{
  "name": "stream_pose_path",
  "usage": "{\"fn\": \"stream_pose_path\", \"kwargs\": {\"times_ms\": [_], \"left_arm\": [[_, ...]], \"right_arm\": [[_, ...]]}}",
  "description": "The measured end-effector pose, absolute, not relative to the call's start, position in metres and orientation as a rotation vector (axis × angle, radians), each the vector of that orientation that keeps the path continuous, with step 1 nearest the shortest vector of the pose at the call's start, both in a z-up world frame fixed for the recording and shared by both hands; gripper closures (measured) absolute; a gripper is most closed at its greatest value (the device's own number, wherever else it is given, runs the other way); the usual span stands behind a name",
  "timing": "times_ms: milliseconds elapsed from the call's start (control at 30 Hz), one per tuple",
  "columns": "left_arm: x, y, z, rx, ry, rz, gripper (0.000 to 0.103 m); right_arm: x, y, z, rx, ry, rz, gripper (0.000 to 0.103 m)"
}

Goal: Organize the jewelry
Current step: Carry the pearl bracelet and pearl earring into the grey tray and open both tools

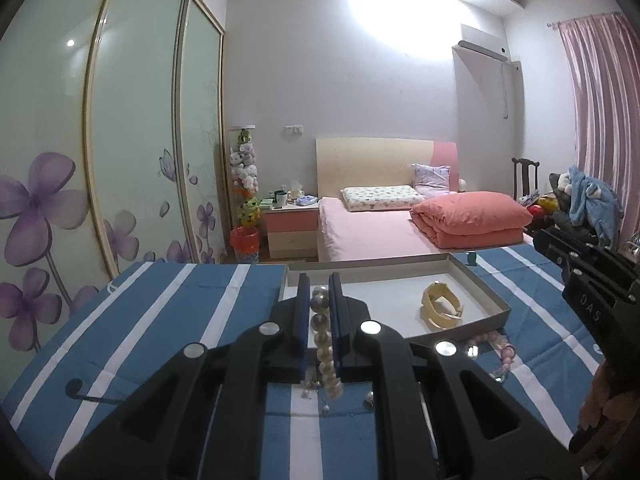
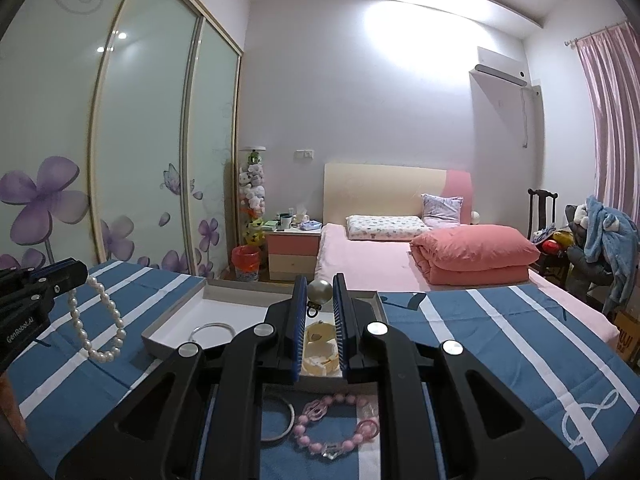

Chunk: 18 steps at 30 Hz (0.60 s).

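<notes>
Half the yellow bangle (image 2: 320, 350) behind right gripper (image 2: 320, 292).

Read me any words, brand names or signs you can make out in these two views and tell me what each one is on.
"GenRobot.AI": white lettering on the black body of the left gripper.
"DAS": only these letters show on the black body of the right gripper; the rest is cut off.
Treble clef sign: white, on the blue striped cloth.
Cardboard box at the right edge: red print, cut off and too blurred to read.
</notes>
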State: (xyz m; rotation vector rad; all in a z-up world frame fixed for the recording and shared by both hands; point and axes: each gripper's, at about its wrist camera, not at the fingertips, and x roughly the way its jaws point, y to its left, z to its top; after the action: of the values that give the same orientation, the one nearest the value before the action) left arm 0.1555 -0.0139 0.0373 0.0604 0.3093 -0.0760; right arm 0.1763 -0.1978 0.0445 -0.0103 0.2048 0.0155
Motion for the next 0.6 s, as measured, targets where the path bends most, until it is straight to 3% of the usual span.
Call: {"fn": "stream_pose_path", "kwargs": {"times_ms": [600], "left_arm": [[0.274, -0.050, 0.010, 0.062, 0.399, -0.109, 0.093]], "right_arm": [[0.267, -0.199, 0.015, -0.023, 0.335, 0.065, 0.089]]}}
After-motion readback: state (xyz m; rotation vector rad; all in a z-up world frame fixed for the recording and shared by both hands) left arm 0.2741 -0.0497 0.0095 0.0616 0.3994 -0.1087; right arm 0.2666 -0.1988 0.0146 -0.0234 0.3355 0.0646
